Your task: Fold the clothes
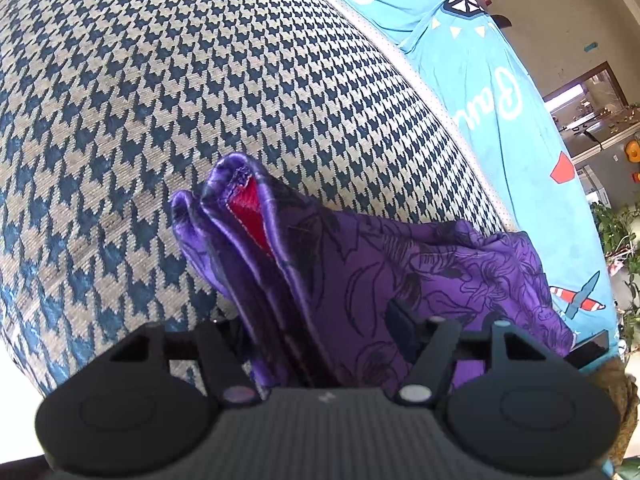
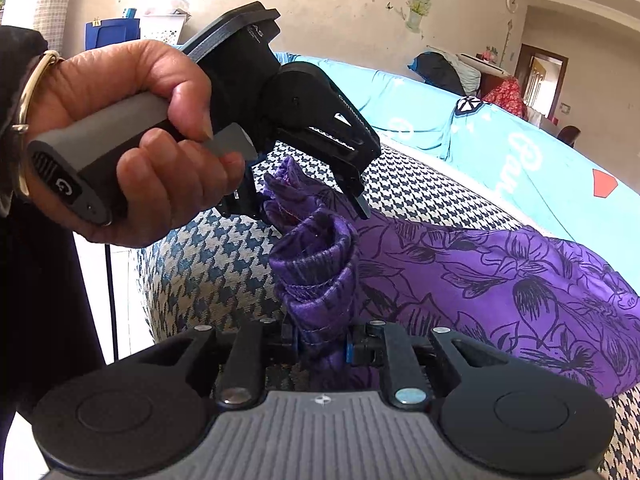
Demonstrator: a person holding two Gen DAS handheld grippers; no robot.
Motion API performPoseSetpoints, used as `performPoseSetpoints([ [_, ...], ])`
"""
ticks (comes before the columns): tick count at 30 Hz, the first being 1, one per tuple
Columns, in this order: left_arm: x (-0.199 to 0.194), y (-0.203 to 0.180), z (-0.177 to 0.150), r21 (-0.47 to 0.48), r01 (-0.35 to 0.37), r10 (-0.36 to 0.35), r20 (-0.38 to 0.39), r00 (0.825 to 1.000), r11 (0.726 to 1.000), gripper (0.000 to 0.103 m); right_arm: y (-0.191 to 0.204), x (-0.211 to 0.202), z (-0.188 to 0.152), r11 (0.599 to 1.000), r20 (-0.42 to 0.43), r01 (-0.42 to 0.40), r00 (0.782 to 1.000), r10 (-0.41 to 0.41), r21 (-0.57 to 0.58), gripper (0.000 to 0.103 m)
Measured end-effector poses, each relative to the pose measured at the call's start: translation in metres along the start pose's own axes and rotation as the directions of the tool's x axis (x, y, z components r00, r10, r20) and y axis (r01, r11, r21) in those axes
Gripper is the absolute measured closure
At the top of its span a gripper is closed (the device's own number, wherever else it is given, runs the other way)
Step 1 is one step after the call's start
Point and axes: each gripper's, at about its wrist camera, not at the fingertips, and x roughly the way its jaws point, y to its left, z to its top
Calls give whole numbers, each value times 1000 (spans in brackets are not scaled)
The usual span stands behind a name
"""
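From the left wrist view, the purple flowered garment (image 1: 400,272) lies bunched on a houndstooth cushion (image 1: 200,100), a red lining showing inside a satin fold. The left gripper (image 1: 320,340) has its fingers standing partly apart with that fold rising between them; whether the pads press on the cloth I cannot tell. A blue printed cover (image 1: 480,80) runs behind the cushion.

From the right wrist view, the right gripper (image 2: 322,346) has its fingers nearly together, pinching a rolled cuff of the garment (image 2: 500,280). A hand (image 2: 132,140) with a gold bangle (image 2: 28,120) grips the left gripper (image 2: 304,204), whose fingers straddle another bunched edge just above the cushion (image 2: 200,264).
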Motion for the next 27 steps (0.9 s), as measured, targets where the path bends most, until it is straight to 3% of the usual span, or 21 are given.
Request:
performPoseSetpoints([
  [3,4,-6,-1,9,8,-8,1,1000,1000,67,-3,-1,1,1000,0,1,1000,-1,-23,86],
  [6,7,-12,-4,10,7,-8,13,1000,1000,75,-9,-4,3,999,12,15,1000,-15,-38,88],
  [18,8,-42,-3,-3,71,-70,126,990,997,78,-43,-10,13,998,58,34,998,-30,-60,90],
  [27,20,-108,5,74,124,-137,205,969,989,78,-97,-18,20,992,102,124,987,-126,23,90],
])
